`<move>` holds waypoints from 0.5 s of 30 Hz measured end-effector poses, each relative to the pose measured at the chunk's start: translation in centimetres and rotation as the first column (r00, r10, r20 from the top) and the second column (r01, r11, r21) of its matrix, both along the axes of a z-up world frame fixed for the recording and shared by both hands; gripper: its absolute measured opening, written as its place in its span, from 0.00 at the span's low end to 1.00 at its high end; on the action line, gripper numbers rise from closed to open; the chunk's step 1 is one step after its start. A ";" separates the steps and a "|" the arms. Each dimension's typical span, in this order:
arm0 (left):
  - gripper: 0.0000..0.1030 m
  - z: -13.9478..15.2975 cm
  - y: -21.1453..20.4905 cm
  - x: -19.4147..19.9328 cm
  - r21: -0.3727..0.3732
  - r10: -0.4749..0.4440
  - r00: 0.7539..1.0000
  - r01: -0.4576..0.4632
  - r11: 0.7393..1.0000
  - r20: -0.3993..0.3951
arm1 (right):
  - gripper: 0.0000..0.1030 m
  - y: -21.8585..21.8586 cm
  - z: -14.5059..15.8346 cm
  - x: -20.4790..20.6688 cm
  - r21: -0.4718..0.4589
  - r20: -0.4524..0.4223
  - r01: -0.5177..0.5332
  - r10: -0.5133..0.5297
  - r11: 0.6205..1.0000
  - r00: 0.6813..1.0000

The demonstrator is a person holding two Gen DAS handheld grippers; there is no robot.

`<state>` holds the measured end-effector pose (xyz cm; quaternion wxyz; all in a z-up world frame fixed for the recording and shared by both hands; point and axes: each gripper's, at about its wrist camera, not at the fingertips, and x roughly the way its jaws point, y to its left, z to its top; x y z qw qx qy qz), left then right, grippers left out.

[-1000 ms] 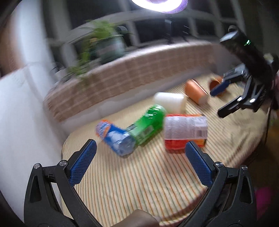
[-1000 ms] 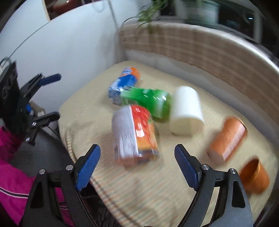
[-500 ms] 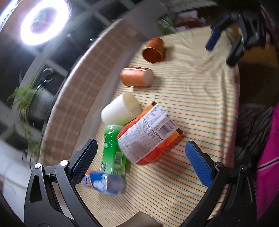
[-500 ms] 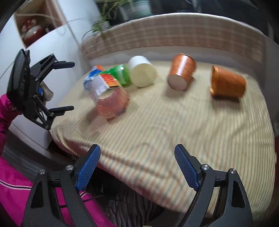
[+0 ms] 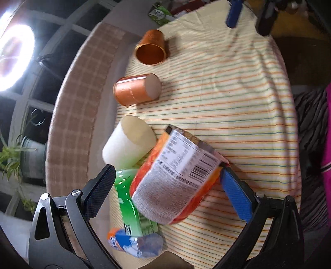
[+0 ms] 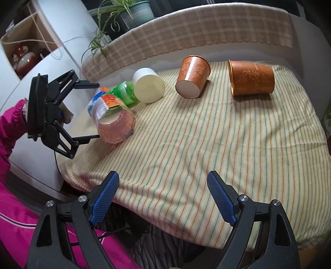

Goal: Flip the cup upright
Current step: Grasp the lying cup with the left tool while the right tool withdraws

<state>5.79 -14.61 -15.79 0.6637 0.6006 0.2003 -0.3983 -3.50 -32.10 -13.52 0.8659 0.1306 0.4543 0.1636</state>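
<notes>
Several containers lie on their sides on a striped tablecloth (image 6: 206, 134). An orange-labelled plastic cup (image 5: 175, 182) (image 6: 113, 122) lies between the open fingers of my left gripper (image 5: 167, 188) (image 6: 91, 109), which straddles it without clamping. Beside it lie a white cup (image 5: 128, 142) (image 6: 148, 85), an orange patterned cup (image 5: 136, 89) (image 6: 192, 77) and a copper cup (image 5: 151, 48) (image 6: 251, 77). My right gripper (image 6: 163, 198) is open and empty at the near table edge; its fingers (image 5: 232, 10) show at the top of the left wrist view.
A green bottle (image 5: 132, 207) (image 6: 124, 93) and a blue-labelled bottle (image 5: 134, 242) (image 6: 97, 95) lie by the plastic cup. A checked bench back (image 6: 206, 31) and a potted plant (image 6: 132, 14) stand behind the table. A white cabinet (image 6: 41, 51) is at the left.
My left gripper has moved in until its open fingers straddle the orange-labelled cup. My right gripper has pulled back to the near edge and now faces the whole table.
</notes>
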 end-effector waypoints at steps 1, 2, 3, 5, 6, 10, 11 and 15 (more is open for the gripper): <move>1.00 -0.5 -0.2 0.2 0.018 -0.010 1.000 0.010 1.000 0.001 | 0.84 -0.1 0.0 0.1 0.008 -0.003 0.004 -0.004 1.000 1.000; 1.00 -0.8 -0.4 0.4 0.029 -0.013 1.000 0.013 1.000 0.004 | 0.84 -0.3 -0.1 0.2 0.022 -0.006 0.010 -0.009 1.000 1.000; 1.00 -1.1 -0.5 0.6 0.036 -0.012 1.000 0.012 0.999 0.011 | 0.84 -0.4 -0.1 0.3 0.030 -0.008 0.013 -0.012 0.999 1.000; 1.00 -1.7 -0.8 1.0 0.040 -0.004 1.000 0.003 0.999 0.029 | 0.84 -0.7 -0.2 0.4 0.043 -0.009 0.019 -0.019 0.999 1.000; 0.98 -2.0 -1.0 1.0 0.041 -0.006 1.000 0.004 0.999 0.028 | 0.84 -0.7 -0.2 0.4 0.049 -0.009 0.021 -0.020 0.999 1.000; 0.87 -2.5 -1.2 0.9 0.052 -0.021 1.000 0.020 0.998 0.015 | 0.84 -1.1 -0.1 0.5 0.075 -0.012 0.035 -0.034 0.997 0.999; 0.87 -2.6 -1.2 0.9 0.048 -0.021 1.000 0.021 0.999 0.017 | 0.84 -1.1 -0.2 0.6 0.076 -0.012 0.036 -0.035 0.996 0.999; 0.85 -2.3 -1.4 1.2 0.022 -0.002 1.000 0.002 1.000 -0.003 | 0.84 -1.1 -0.4 0.8 0.075 -0.016 0.036 -0.035 0.997 0.999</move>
